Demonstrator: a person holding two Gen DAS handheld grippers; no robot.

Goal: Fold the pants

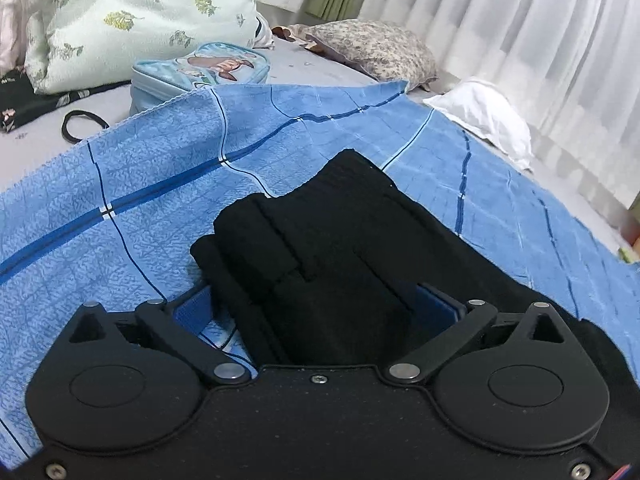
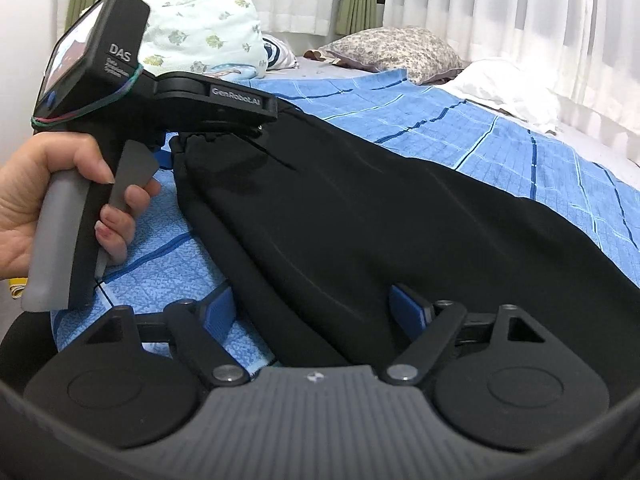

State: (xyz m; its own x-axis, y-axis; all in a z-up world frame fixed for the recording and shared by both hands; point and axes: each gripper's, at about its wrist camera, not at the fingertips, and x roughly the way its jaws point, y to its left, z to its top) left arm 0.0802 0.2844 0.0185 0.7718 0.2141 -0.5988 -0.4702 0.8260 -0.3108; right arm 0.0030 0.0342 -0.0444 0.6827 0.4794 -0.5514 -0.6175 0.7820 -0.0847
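Now both jaws gape: the left hand-held gripper (image 1: 320, 300) straddles the pants (image 1: 336, 240) unclenched, the right hand-held gripper (image 2: 316, 308) likewise, over a blue blanket (image 1: 140, 184); pillows (image 1: 372, 48) lie beyond.

A thick stack of folded black knit pants (image 1: 320, 248) lies on a bright blue checked bedspread (image 1: 140, 184). The black left gripper (image 1: 324, 312) stands wide open around the stack's near end, its blue pads apart from the cloth. Beyond sit a pale blue zipped pouch with a turtle print (image 1: 204, 68), a floral cream pillow (image 1: 132, 12) and white pleated curtains (image 1: 520, 40).
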